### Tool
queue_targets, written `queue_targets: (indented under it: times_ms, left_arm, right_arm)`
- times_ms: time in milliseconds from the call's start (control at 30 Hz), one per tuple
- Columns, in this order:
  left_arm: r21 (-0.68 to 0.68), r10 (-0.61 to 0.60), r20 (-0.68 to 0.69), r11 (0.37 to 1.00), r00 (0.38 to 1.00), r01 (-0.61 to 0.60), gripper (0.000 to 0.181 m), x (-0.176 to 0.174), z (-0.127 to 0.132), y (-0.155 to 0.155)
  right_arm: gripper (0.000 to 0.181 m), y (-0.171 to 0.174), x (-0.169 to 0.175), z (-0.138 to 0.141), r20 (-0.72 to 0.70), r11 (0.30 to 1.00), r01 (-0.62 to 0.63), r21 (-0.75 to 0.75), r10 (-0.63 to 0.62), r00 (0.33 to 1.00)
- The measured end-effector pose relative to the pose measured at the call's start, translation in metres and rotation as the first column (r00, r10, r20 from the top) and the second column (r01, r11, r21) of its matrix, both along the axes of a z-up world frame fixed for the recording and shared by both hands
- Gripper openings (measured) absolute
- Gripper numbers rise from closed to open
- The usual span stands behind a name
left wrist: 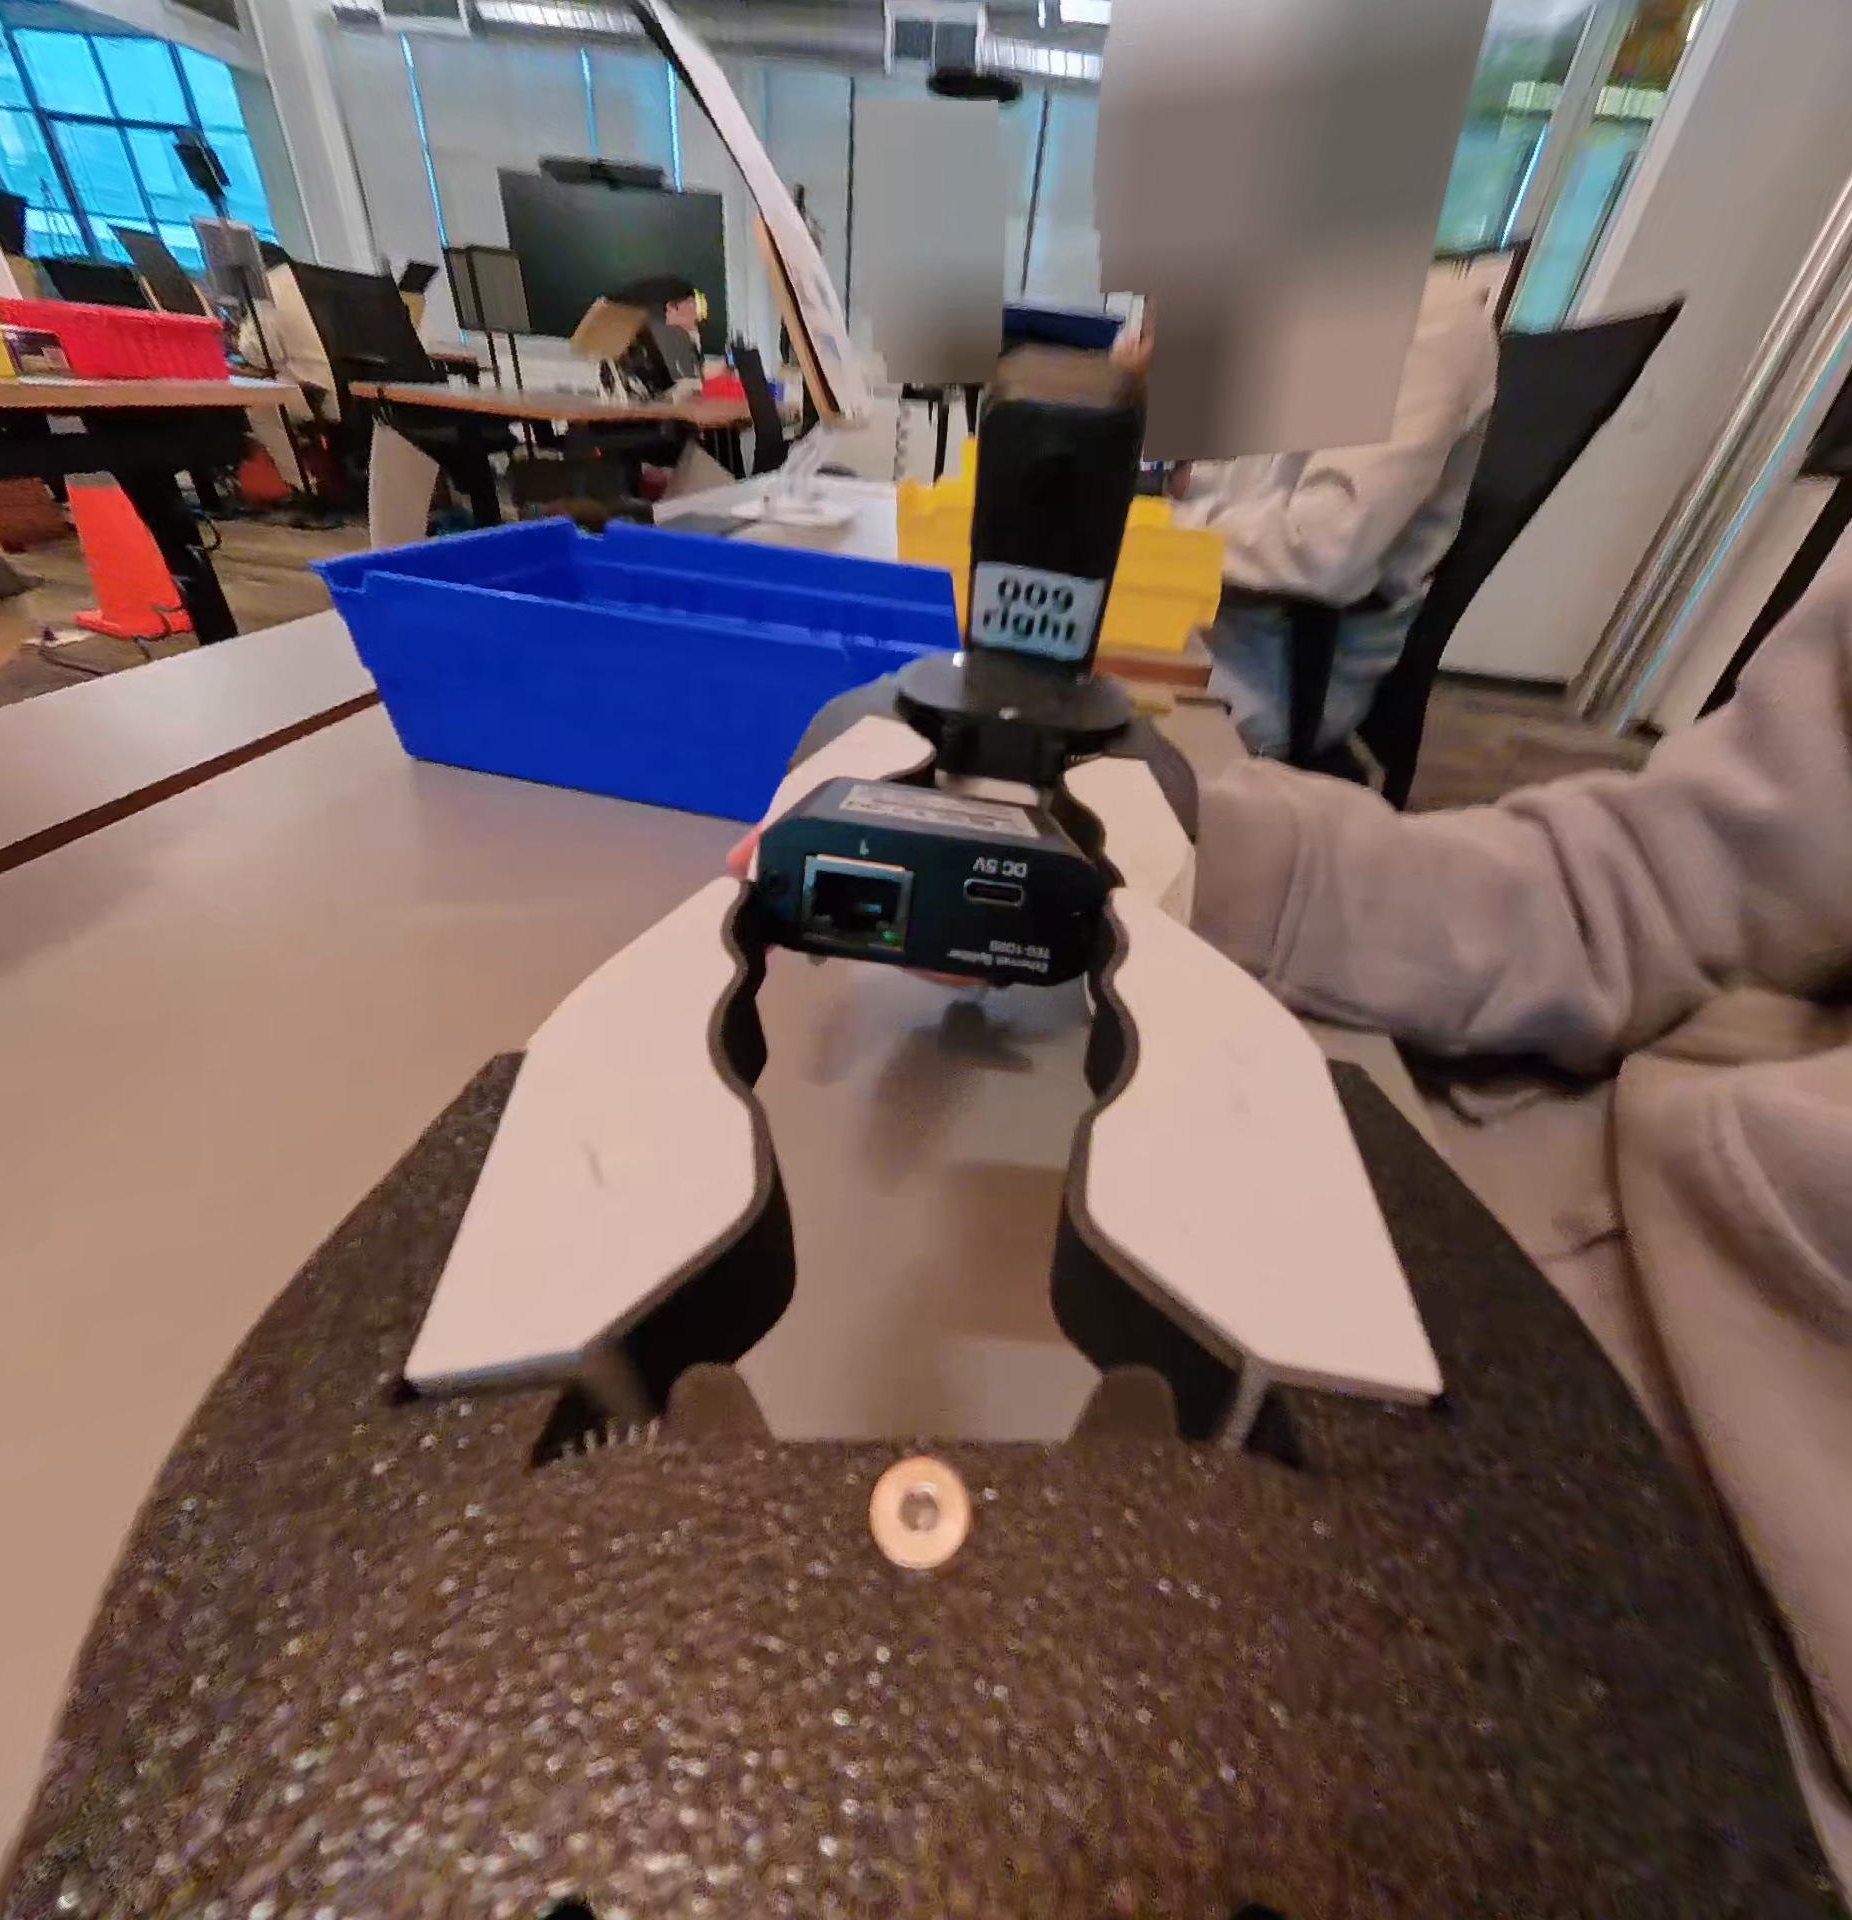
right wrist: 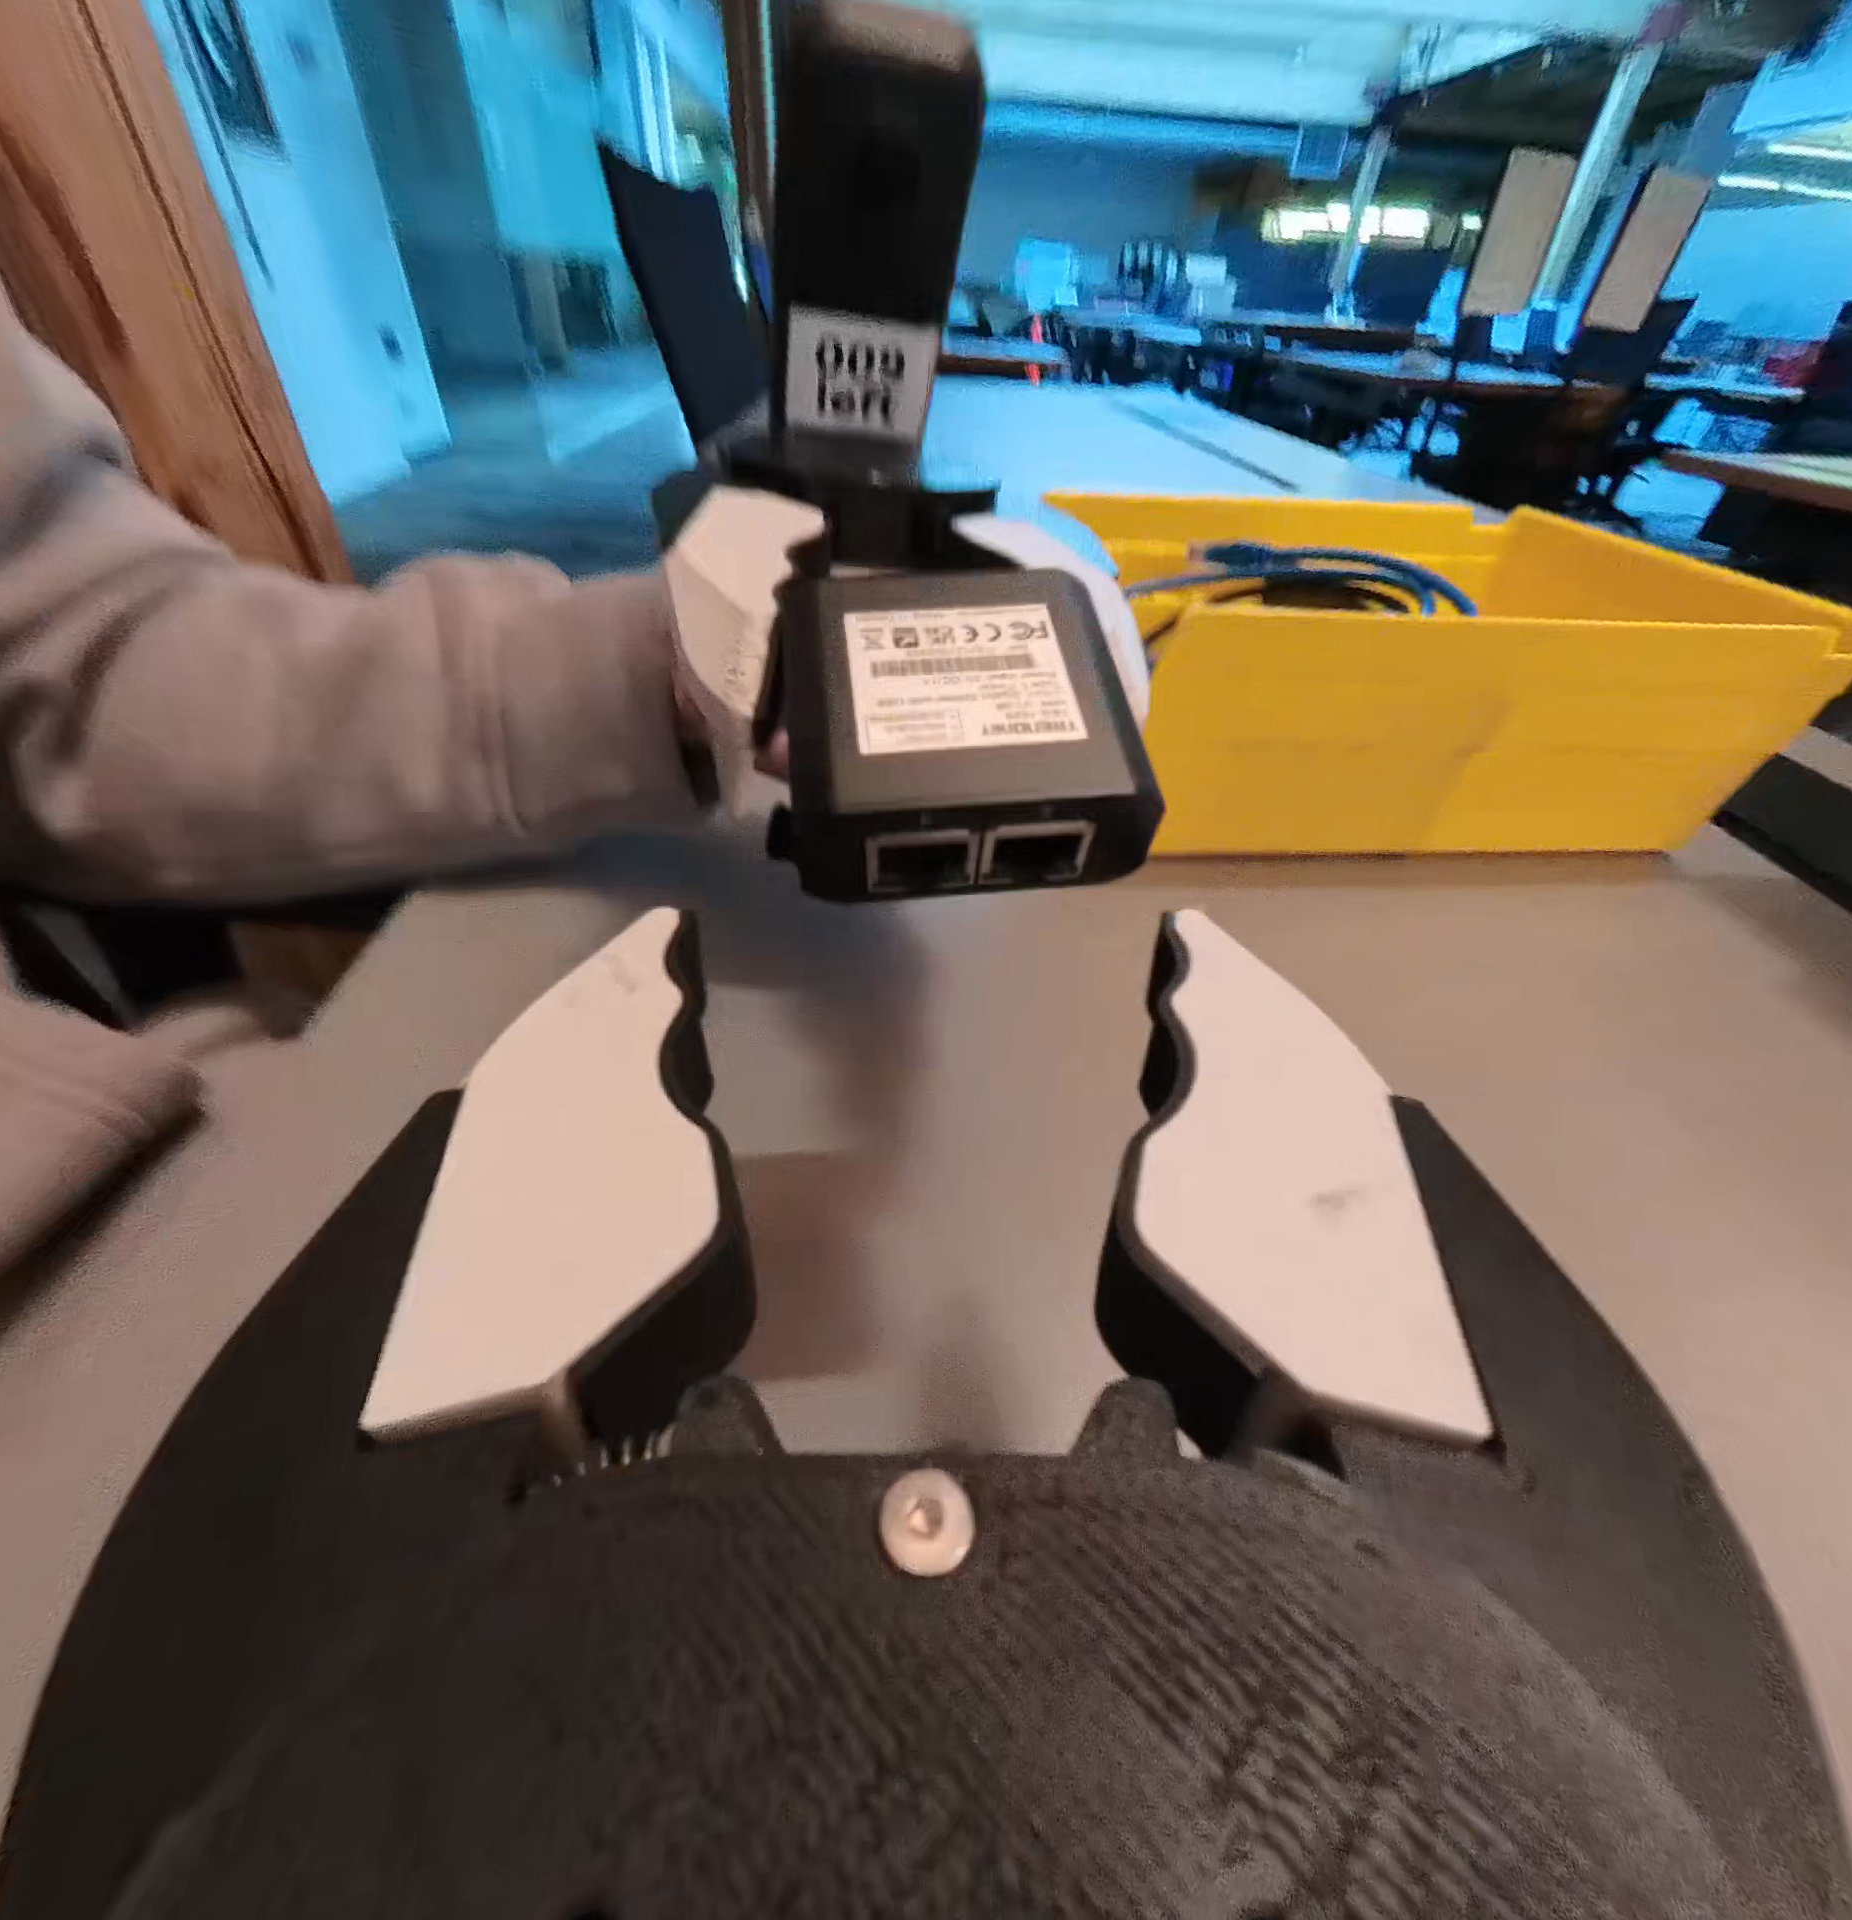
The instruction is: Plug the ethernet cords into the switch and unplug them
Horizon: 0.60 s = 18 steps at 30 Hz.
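My left gripper [left wrist: 924,935] is shut on the black switch [left wrist: 927,894] and holds it above the grey table [left wrist: 330,987]. The switch's end with one ethernet port and a small power socket faces the left wrist camera. In the right wrist view the switch [right wrist: 953,707] shows its white label and two empty ethernet ports. The left gripper's white fingers [right wrist: 719,623] clamp its far end. My right gripper [right wrist: 922,935] is open and empty, its tips just short of the two-port end. Blue ethernet cords [right wrist: 1337,577] lie coiled in a yellow bin [right wrist: 1473,748].
A blue bin [left wrist: 641,665] stands on the table beyond the switch, with the yellow bin [left wrist: 1161,592] to its right. A seated person [left wrist: 1337,520] is behind the table. A grey sleeve [left wrist: 1473,883] reaches in from the right. My two grippers' fingertips are within a few centimetres of each other.
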<state>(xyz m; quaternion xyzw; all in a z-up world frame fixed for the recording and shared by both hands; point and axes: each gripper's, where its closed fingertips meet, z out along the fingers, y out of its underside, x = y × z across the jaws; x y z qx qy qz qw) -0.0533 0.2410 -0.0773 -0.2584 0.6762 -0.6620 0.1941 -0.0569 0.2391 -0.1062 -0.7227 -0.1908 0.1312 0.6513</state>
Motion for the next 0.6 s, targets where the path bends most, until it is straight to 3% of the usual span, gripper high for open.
queue_targets:
  times_ms: [33, 100, 367, 600]
  left_arm:
    - [0.032, -0.006, 0.002, 0.999, 1.000, 0.006, 0.059, -0.001, -0.004, -0.002]
    - [0.069, -0.025, -0.012, 0.997, 1.000, 0.026, 0.059, -0.002, -0.011, -0.007]
    - [0.206, -0.031, -0.068, 0.977, 0.997, 0.045, 0.060, 0.002, -0.031, -0.022]
    - [0.228, -0.039, -0.023, 0.973, 0.999, 0.043, 0.059, 0.003, -0.031, -0.027]
  right_arm:
    - [0.091, 0.002, -0.002, -0.007, 0.054, 1.000, 0.010, -0.024, -0.009, 0.999]
    - [0.086, 0.006, -0.006, -0.014, 0.102, 0.999, 0.011, -0.052, -0.006, 0.995]
    - [0.081, 0.008, -0.009, -0.018, 0.105, 0.996, 0.001, -0.089, 0.009, 0.994]
    - [0.076, 0.010, -0.009, -0.023, 0.132, 0.994, 0.019, -0.109, -0.005, 0.991]
